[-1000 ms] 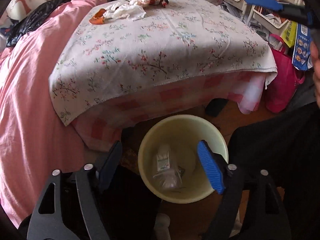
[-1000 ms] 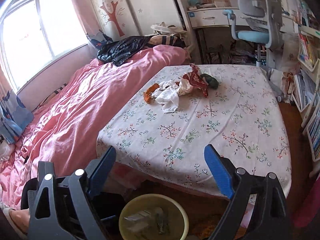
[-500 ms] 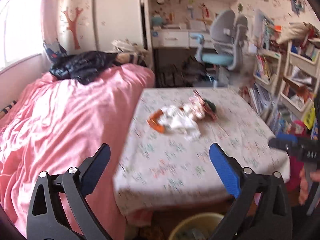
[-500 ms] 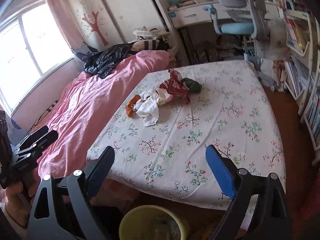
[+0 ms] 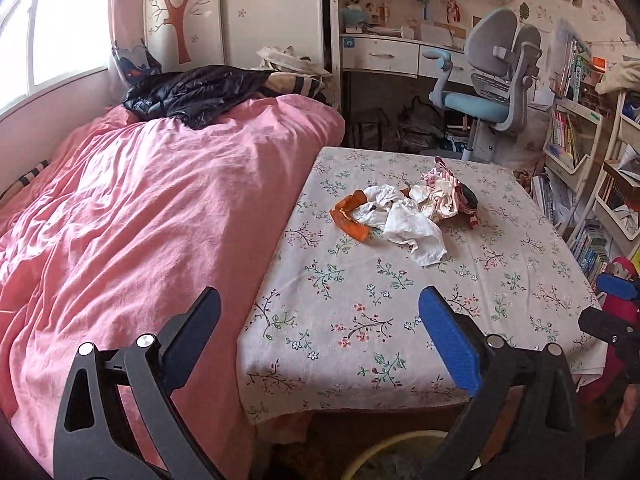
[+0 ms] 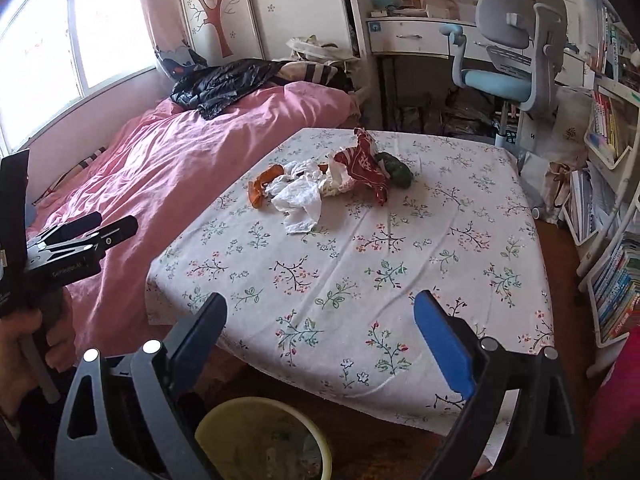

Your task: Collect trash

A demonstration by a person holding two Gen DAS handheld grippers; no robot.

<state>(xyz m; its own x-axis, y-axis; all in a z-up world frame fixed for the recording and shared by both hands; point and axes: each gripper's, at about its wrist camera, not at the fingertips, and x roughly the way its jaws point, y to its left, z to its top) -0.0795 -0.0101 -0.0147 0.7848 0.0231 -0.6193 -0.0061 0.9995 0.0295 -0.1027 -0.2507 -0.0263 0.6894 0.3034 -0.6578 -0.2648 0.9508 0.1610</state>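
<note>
**Left gripper tilted up from bin to trash pile, both sets of jaws released**

Diff vs 1 s ago: left gripper [image 5: 318,334] was looking down into the yellow bin [image 6: 264,438], now looks level across the surface [image 5: 500,280]; bin is down to a rim sliver at the bottom of its view. Right gripper [image 6: 320,334] view roughly the same, slightly closer to the surface. Jaws on both spread wide, nothing between them, same as before

Containers: yellow bin sits on the floor just in front of the near surface edge, below the right gripper. Some clear wrapper scraps inside, details too blurry to tell

Task item: trash pile [image 6: 328,178] on the far half of the surface, left of centre, well apart from both grippers. Left to right: orange peel [image 6: 262,184], crumpled white tissue [image 6: 300,204], red printed wrapper [image 6: 362,164], dark green lump [image 6: 396,170], all touching or overlapping

Room, left to right: window [image 6: 104,28], pink bed [image 5: 140,220] butted against the surface with a black jacket [image 5: 192,94] at its far end, floral cloth over the surface, desk with blue-grey chair [image 6: 508,52] behind, bookshelves [image 6: 616,208] on the right
</note>
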